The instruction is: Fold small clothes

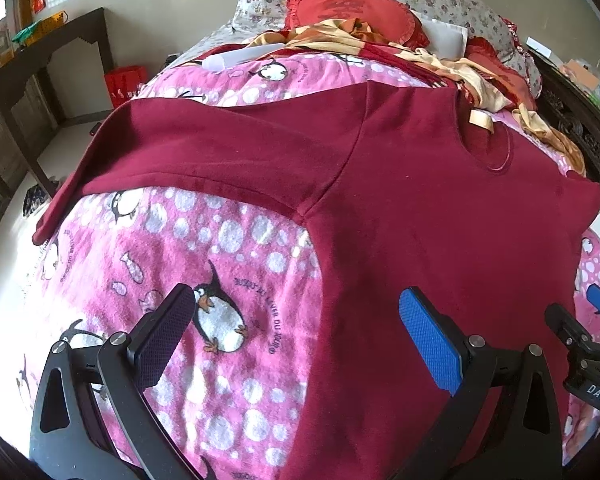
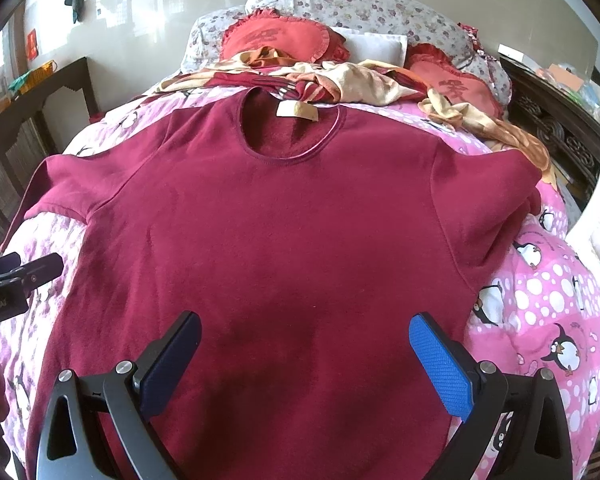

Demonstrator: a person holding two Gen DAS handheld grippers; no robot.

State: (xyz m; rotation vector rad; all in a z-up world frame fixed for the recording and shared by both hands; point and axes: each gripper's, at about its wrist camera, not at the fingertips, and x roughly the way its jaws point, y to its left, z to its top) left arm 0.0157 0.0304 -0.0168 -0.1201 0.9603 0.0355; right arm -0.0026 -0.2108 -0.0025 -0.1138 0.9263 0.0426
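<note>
A dark red long-sleeved top (image 2: pixel 292 216) lies flat and face up on a pink penguin blanket (image 2: pixel 548 312), its neckline and cream label (image 2: pixel 298 111) toward the pillows. One sleeve (image 1: pixel 204 148) stretches out to the left. My left gripper (image 1: pixel 296 320) hovers open over the top's left side edge, one finger above the blanket and one above the cloth. My right gripper (image 2: pixel 304 344) hangs open above the lower middle of the top. Neither holds anything. The right gripper's tip also shows at the far right of the left wrist view (image 1: pixel 580 320).
Crumpled yellow and red bedding (image 2: pixel 360 80), red heart cushions (image 2: pixel 284 40) and floral pillows (image 2: pixel 340 8) fill the head of the bed. A dark wooden side table (image 1: pixel 48 72) stands left, a carved dark cabinet (image 2: pixel 556 120) right. A white rolled item (image 1: pixel 236 58) lies near the bedding.
</note>
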